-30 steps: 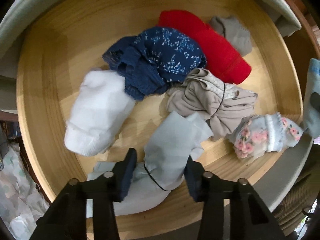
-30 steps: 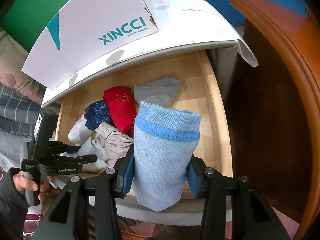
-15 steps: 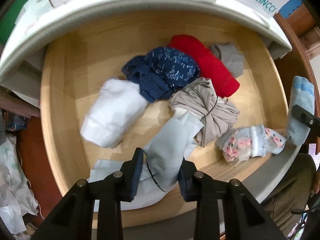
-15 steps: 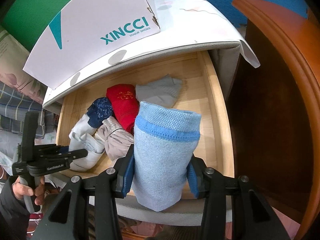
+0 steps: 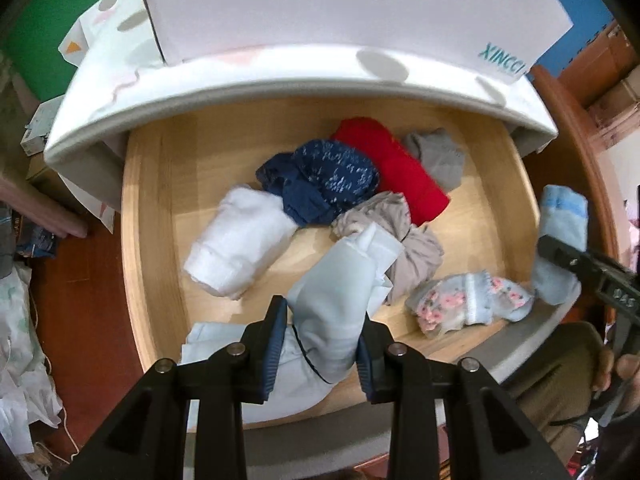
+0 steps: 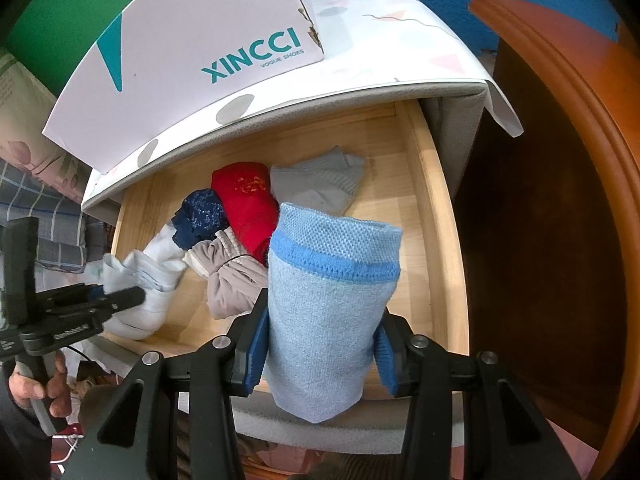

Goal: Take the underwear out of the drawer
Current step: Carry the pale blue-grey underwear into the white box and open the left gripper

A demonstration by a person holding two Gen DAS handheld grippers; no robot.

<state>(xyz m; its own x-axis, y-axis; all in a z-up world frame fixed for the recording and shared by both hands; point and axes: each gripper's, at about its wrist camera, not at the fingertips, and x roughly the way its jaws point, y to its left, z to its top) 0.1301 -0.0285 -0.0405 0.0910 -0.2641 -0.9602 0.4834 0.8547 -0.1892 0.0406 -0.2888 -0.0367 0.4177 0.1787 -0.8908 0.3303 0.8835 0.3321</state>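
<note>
Left wrist view. Wooden drawer (image 5: 152, 240), pulled out from under a white patterned top that carries a white XINCCI shoe box (image 5: 340, 4). Contents, loose on the drawer floor: one white folded piece (image 5: 236, 244) at left; one navy printed piece (image 5: 324, 180) at centre; one red roll (image 5: 392, 168) behind it; one grey piece (image 5: 436, 156) at the back right, touching the red roll; one beige bunched piece (image 5: 404, 240) in front of the red roll; one floral pale-blue piece (image 5: 468, 300) near the front right corner; one flat pale-blue piece (image 5: 224, 340) at the front edge. Left tool (image 5: 320, 348): closed to a narrow gap, both blue pads pressed on a pale mint folded underwear piece (image 5: 340, 288), whose upper end stands up in front of the beige piece. The right tool (image 5: 560, 256) shows at the right edge, over the drawer's right side.

Right wrist view. Same drawer (image 6: 436, 200), with red, grey, navy, beige and white pieces inside. Right tool (image 6: 320, 352): jaws closed snugly on a light-blue knitted underwear roll (image 6: 332, 300) with a brighter blue band, held upright over the drawer's front edge. At far left, a hand (image 6: 40, 384) grips the handle of the left tool (image 6: 120, 296), its tip at pale fabric over the drawer's left front.
</note>
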